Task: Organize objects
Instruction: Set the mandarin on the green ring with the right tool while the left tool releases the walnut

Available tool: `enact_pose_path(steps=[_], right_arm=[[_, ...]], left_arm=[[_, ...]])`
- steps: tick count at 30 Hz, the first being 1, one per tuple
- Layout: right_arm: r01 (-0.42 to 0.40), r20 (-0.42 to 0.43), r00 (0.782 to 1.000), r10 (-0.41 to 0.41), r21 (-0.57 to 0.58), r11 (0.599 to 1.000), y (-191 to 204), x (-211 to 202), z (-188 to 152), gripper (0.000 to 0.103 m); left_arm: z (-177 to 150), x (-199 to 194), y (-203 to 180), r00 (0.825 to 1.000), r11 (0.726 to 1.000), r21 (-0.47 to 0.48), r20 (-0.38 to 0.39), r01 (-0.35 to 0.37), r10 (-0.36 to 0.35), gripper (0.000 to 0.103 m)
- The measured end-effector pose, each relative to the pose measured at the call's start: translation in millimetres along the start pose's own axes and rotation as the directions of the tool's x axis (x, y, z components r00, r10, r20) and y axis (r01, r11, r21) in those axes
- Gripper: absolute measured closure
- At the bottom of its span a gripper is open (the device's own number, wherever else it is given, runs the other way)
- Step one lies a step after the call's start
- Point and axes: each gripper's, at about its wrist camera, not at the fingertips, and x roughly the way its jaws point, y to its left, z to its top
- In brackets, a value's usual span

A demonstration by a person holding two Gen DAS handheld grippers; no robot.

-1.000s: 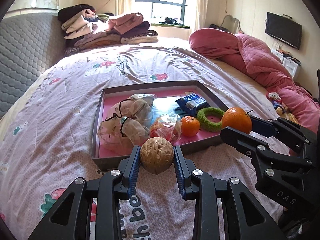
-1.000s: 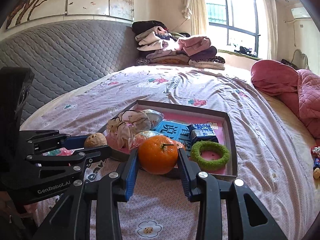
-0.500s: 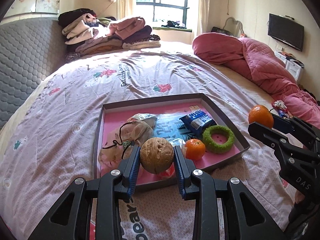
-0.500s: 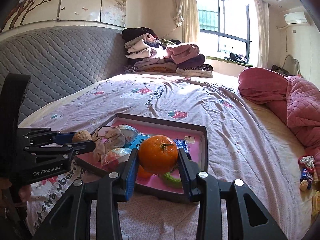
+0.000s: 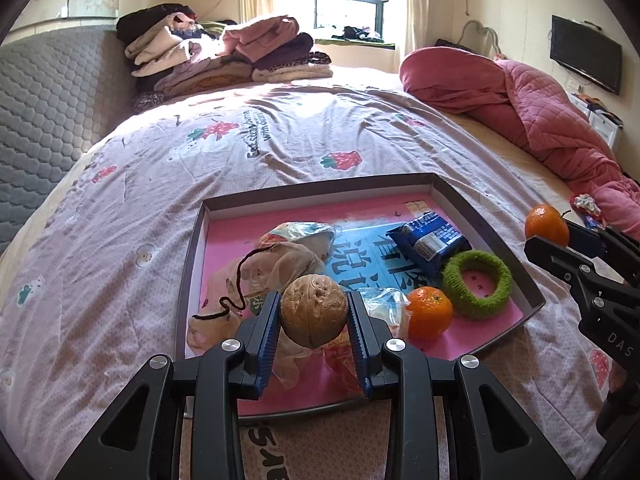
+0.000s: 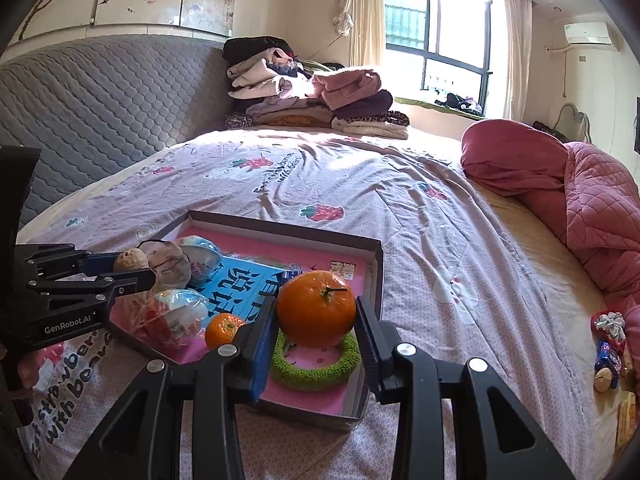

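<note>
the left gripper (image 5: pixel 313 318) is pinching a walnut (image 5: pixel 313 310) above the tray's (image 5: pixel 496 222) near edge; the right gripper (image 6: pixel 316 320) is pinching an orange (image 6: pixel 316 308) over the green ring (image 6: pixel 316 364) in the tray, which is lying on the bed (image 5: pixel 120 220).

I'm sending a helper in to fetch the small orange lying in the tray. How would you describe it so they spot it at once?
On the bed lies a shallow tray with a pink floor. Near its front edge, the small orange lies beside the green fuzzy ring. It is smaller than the orange held in the right gripper, and lies loose.
</note>
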Motion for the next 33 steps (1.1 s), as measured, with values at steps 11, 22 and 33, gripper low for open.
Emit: enact_pose_path(steps=[11,22,33], right_arm=[[-0.023,-0.089,0.996,0.026,0.026,0.999,-4,39,-14,0.065],[-0.003,-0.152,0.988,0.006,0.020,1.000,-2,56,-25,0.064],[0.007,-0.160,0.987,-0.005,0.007,1.000,-2,53,-24,0.064]], left_arm=[[-6,21,7,1.000,1.000,-0.015,-0.022,-0.014,0.014,0.070],[-9,26,9,1.000,1.000,-0.026,-0.025,-0.015,0.014,0.070],[-11,19,11,1.000,0.999,-0.035,-0.010,-0.013,0.013,0.064]])
